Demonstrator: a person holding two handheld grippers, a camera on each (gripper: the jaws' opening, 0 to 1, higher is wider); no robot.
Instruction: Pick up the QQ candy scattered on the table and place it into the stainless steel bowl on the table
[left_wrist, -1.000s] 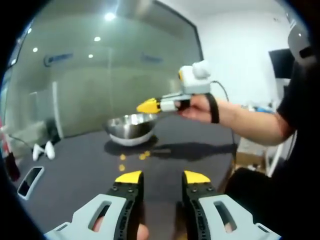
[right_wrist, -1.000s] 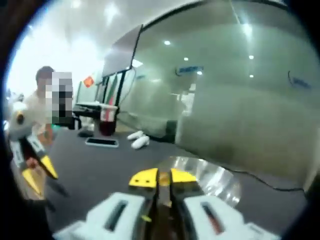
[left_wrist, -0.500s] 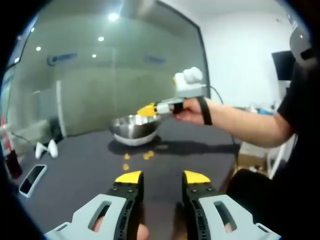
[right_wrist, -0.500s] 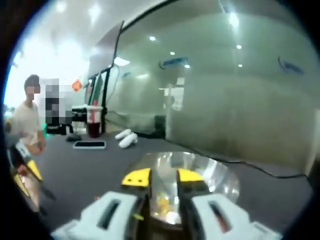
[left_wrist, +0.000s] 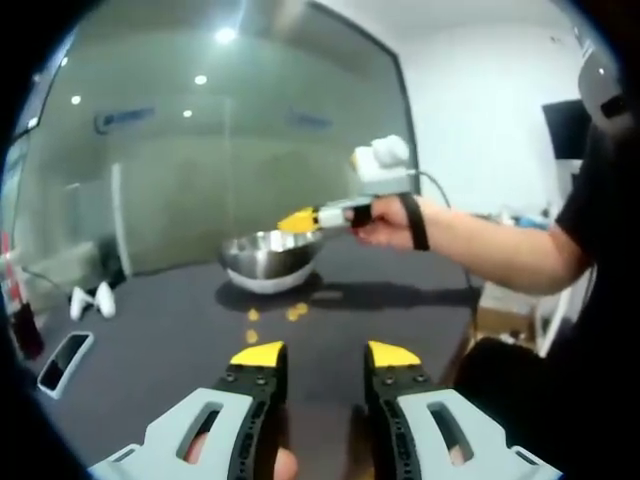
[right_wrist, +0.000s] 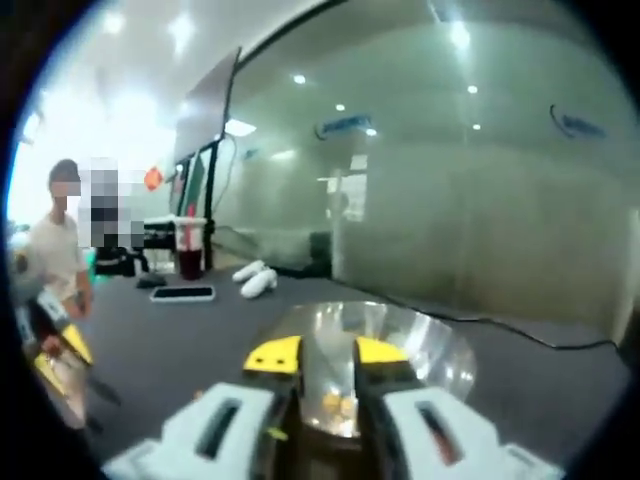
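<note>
Parts hidden, cropped or too small to read

In the right gripper view the stainless steel bowl is covered at 6 o'clock by the yellow-tipped jaws of the right gripper; the candies between them are a blurred yellow patch, uncountable. In the left gripper view the loose candies on the dark table are specks too small to make out, and the phone at 8 o'clock blurs toward the rim.

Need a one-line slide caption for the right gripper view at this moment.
Right gripper, jaws open, poised over the stainless steel bowl with yellow candy inside, on the dark table.
</note>
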